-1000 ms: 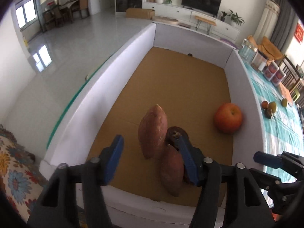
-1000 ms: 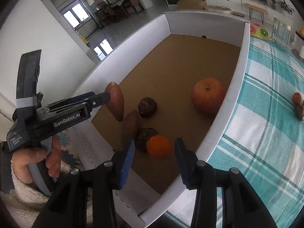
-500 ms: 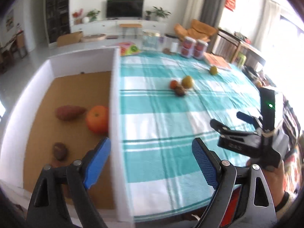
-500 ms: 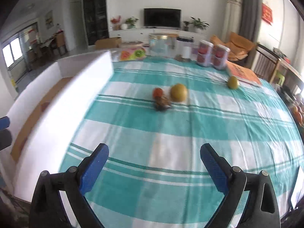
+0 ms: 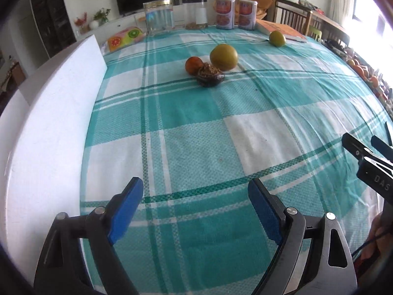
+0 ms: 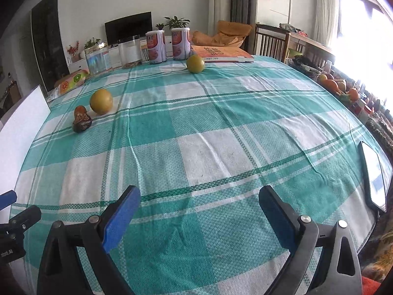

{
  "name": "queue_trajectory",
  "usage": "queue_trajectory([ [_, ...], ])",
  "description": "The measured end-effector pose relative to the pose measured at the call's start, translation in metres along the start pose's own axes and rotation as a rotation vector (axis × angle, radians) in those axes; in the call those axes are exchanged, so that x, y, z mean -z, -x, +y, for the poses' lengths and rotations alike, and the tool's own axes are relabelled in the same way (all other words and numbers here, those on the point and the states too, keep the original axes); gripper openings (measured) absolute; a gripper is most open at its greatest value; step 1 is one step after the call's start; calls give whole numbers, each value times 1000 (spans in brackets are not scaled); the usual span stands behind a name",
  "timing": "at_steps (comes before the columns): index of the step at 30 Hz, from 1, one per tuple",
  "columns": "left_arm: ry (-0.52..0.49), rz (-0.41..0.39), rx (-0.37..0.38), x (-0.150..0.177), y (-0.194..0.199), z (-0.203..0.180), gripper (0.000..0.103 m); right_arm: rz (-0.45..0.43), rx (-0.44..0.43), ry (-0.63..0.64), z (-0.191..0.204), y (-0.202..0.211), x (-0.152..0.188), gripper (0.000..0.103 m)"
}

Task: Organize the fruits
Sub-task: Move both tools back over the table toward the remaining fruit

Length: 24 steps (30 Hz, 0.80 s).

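On the teal checked tablecloth lie a yellow-green fruit (image 5: 223, 56), a small orange fruit (image 5: 193, 65) and a dark brown shrivelled fruit (image 5: 210, 76), close together. They also show in the right wrist view: yellow-green (image 6: 101, 101), orange (image 6: 80, 110), brown (image 6: 82, 123). A second yellow-green fruit (image 5: 277, 38) (image 6: 195, 64) lies farther back by a book. My left gripper (image 5: 196, 209) is open and empty over the cloth. My right gripper (image 6: 199, 216) is open and empty, to its right. The white box wall (image 5: 49, 113) stands at the left; its inside is hidden.
Glass jars (image 5: 159, 16), two cans (image 6: 167, 45) and an orange book (image 6: 221, 53) line the table's far edge. A fruit-print packet (image 5: 125, 36) lies near the box corner. A phone (image 6: 374, 174) lies at the right edge. Chairs (image 6: 275, 41) stand behind.
Both grippers have swung from over the box to the right and now face the tablecloth. Both have opened wide; the box interior has left both views.
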<state>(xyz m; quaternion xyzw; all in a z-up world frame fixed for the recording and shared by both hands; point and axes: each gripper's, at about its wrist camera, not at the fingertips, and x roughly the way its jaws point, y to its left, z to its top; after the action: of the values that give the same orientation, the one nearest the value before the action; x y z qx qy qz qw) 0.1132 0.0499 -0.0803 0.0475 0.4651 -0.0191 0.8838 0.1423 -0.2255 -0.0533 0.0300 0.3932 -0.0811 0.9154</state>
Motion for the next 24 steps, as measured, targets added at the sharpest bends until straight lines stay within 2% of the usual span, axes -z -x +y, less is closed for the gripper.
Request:
queue_trajectory([
  [4,-26,32,-30,-3,-19,-5,89,4,1,-8,0,-6,1,97],
  [7,15,23,-5,-2,-19,-1,90,3,0,-14,-1,-6,1,97],
  [10,77,28,30,0,-24,5,96,7,-7,-23,-2,-7,2,97],
  [19,8,50,60,3,-23,1,100,24,-13,-41,-5,-11,2,97],
  [24,17,52,51,6,-21,1,101,30,-19,-52,-6,-12,3,97],
])
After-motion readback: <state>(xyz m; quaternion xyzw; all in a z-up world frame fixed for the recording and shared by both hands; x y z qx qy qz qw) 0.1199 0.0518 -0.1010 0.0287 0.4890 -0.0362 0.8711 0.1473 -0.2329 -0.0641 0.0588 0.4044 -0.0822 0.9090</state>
